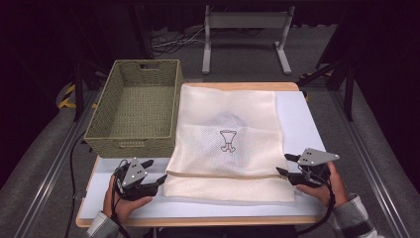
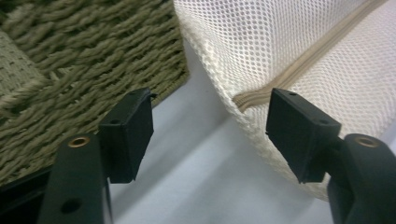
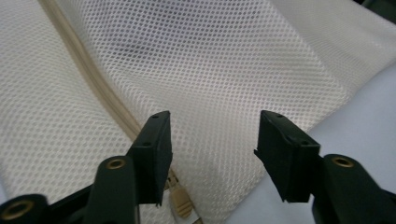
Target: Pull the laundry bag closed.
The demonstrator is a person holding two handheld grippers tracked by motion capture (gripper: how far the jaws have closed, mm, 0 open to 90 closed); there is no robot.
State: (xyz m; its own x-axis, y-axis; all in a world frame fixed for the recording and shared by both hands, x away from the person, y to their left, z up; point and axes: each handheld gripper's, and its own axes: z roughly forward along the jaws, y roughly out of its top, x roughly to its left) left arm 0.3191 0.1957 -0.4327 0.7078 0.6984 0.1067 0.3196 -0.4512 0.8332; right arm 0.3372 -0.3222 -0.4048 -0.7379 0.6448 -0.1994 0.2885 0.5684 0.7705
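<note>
A cream mesh bag (image 1: 225, 139) lies flat on the white table (image 1: 297, 119), with a small black drawing on it and a tan zipper (image 1: 223, 174) running across near its front edge. My left gripper (image 1: 154, 171) is open at the bag's front left corner, level with the zipper's left end. In the left gripper view the open jaws (image 2: 210, 135) frame bare table, with the zipper end (image 2: 299, 65) just beyond the right jaw. My right gripper (image 1: 284, 163) is open at the bag's right edge. Its jaws (image 3: 212, 154) hover over the mesh (image 3: 210, 60), and the zipper pull (image 3: 180, 203) is by the left jaw.
An olive woven basket (image 1: 133, 106) stands empty at the table's back left, touching the bag's left side; its wall (image 2: 70, 70) is close ahead of the left gripper. A strip of bare table (image 1: 208, 208) runs along the front edge. A metal stand (image 1: 245, 34) is on the floor beyond.
</note>
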